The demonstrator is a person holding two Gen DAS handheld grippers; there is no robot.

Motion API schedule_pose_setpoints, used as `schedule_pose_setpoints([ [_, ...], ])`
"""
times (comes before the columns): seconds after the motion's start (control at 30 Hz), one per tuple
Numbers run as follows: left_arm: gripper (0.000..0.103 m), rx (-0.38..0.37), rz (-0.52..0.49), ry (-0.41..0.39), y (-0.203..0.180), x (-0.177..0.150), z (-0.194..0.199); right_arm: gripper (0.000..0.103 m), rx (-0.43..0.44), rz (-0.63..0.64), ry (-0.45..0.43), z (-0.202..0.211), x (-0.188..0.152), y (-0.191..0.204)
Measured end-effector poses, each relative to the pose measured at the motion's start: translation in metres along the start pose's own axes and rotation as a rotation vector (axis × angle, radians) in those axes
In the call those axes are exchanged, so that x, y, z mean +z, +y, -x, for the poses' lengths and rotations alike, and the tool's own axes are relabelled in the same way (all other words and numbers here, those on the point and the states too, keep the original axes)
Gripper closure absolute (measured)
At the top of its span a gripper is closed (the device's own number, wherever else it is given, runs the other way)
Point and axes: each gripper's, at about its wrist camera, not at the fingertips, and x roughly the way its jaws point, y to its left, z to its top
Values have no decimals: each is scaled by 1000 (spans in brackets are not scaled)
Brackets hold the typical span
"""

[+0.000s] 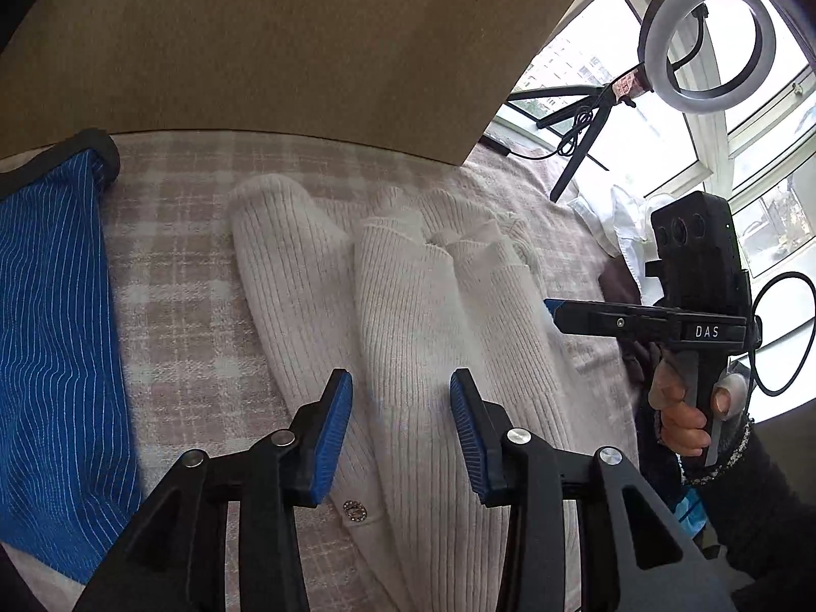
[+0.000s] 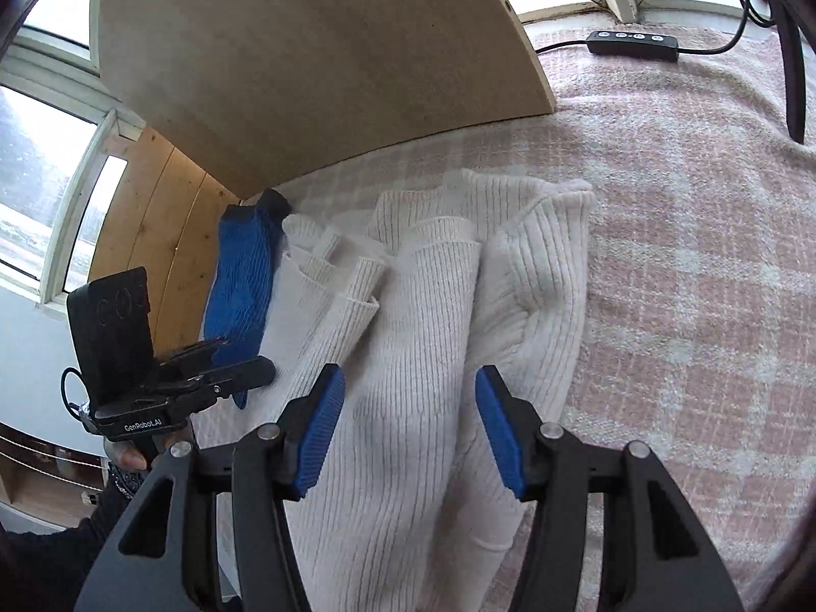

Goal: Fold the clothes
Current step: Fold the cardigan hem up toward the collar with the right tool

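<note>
Across a pink-and-white checked blanket [image 1: 178,265] lies a cream ribbed sweater [image 1: 408,306], bunched into long lengthwise folds, with a small round jewelled button [image 1: 355,510] showing near its lower edge. Left of the sweater, apart from it in the left wrist view, sits a blue pinstriped garment [image 1: 51,331] with a dark trim at its far end. A brown board [image 1: 306,41] stands upright at the far edge of the blanket.

The left tongs [image 1: 401,433] hang just above the sweater's near part with their blue-padded jaws spread wide, gripping nothing; the ribbed fabric shows through the gap between them. The right tongs [image 2: 409,428] are likewise held wide apart and empty, poised over the middle folds of the sweater, whose sleeve ends and hems lie beyond the fingertips. In the left wrist view the right tongs appear side-on at the sweater's right edge, held by a hand [image 1: 686,415] in a dark sleeve.

Farther right, a ring light [image 1: 709,38] on a black tripod stands before bright windows, and a black cable remote [image 2: 632,45] rests on the blanket.
</note>
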Motion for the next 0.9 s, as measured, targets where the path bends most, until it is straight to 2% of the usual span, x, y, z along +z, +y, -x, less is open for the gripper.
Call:
schedule_pose_setpoints([
  [0.03, 67, 6, -7, 0, -2, 0, -2, 52, -7, 13, 1, -2, 0, 2],
  [0.1, 77, 19, -20, 1, -7, -1, -7, 57, -18, 33, 0, -6, 0, 6],
  [0.13, 84, 24, -23, -2, -9, -2, -7, 63, -23, 43, -1, -7, -1, 7],
  [0.17, 90, 32, -29, -13, -11, -3, -6, 73, -28, 54, -1, -9, -1, 9],
  [0.27, 92, 45, -47, -57, -20, -7, 4, 83, -40, 85, -31, 0, -4, 20],
  [0.4, 92, 49, -21, -159, -25, -9, 36, 85, -38, 91, -115, 37, -6, 30],
  [0.47, 92, 58, 18, -232, -19, -8, 56, 85, -25, 69, -157, 54, -3, 23],
  [0.53, 92, 68, 28, -258, -8, -5, 55, 85, -24, 46, -180, 60, 5, 10],
  [0.57, 92, 71, 36, -225, 0, -2, 43, 85, -19, 13, -156, 50, 11, -2],
  [0.63, 92, 83, 64, -141, 17, 4, 13, 85, -81, -36, -57, 12, 19, -24],
  [0.67, 91, 96, 83, -110, 26, 5, 0, 86, -59, -54, -47, 3, 20, -31],
  [0.8, 90, 47, 117, -137, 36, 2, 6, 86, 7, -94, -34, -5, 22, -44],
  [0.9, 79, 61, 117, -129, 36, 0, 11, 84, 17, -107, -20, -3, 24, -46],
])
